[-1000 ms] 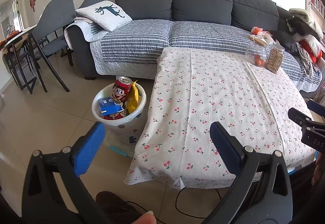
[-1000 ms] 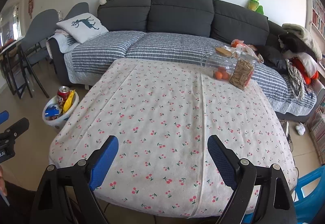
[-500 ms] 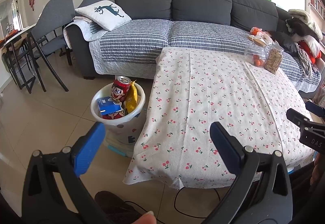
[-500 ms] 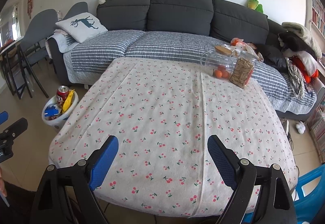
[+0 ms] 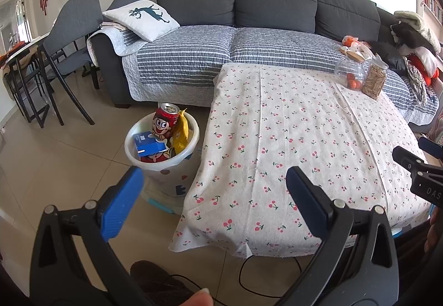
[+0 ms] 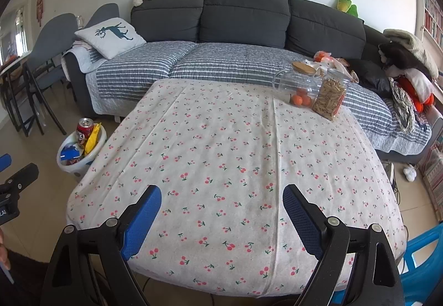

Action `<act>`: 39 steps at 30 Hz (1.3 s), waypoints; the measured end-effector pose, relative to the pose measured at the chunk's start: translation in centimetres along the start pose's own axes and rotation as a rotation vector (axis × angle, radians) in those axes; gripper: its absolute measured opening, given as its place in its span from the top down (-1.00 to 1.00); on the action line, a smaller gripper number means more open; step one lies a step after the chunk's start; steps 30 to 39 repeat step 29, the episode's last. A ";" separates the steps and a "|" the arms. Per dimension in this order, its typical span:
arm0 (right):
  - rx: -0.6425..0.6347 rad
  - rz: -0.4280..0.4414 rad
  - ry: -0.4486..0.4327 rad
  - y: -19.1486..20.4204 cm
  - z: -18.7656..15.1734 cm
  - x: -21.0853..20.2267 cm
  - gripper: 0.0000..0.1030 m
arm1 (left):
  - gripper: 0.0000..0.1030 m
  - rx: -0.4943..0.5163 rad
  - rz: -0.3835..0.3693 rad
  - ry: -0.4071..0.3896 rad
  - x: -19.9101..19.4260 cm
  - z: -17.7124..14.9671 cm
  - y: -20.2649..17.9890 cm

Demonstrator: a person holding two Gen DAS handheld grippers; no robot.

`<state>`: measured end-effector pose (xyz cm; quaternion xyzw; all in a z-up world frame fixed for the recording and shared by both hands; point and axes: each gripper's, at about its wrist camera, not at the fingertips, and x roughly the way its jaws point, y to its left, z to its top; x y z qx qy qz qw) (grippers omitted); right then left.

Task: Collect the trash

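Judging by the scene, the collecting looks all but done: the white trash bin (image 5: 162, 150) stands on the tiled floor just beside the left edge of the cherry-print tablecloth (image 5: 299, 145), and already holds a red drink can (image 5: 165, 123), a yellow wrapper (image 5: 180, 134) and a blue carton (image 5: 148, 145), the can and wrapper poking up above the rim. No loose rubbish shows on the cloth. At its far right corner from the bin stand a glass jar of oranges (image 6: 300, 88) and, touching it, a jar of biscuit sticks (image 6: 331, 96), which look like kept goods rather than trash. The left gripper (image 5: 213, 195) hovers with its jaws spread wide and nothing between them, over the cloth's near left corner next to the bin; the right gripper (image 6: 221, 210) hangs likewise wide and empty above the cloth's near edge. The next move probably calls for a check of the floor around the bin, or simply for finishing. The floor left of the bin is open up to the grey chairs (image 5: 69, 37); a dark cable (image 5: 249, 272) on the floor under the near hem could snag.
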<state>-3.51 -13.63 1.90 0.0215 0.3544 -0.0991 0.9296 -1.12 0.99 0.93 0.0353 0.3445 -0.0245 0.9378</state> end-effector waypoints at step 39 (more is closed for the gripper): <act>0.022 0.013 0.007 0.0 0.1 -0.1 -0.76 | -0.98 0.000 0.003 -0.009 0.2 0.3 -0.2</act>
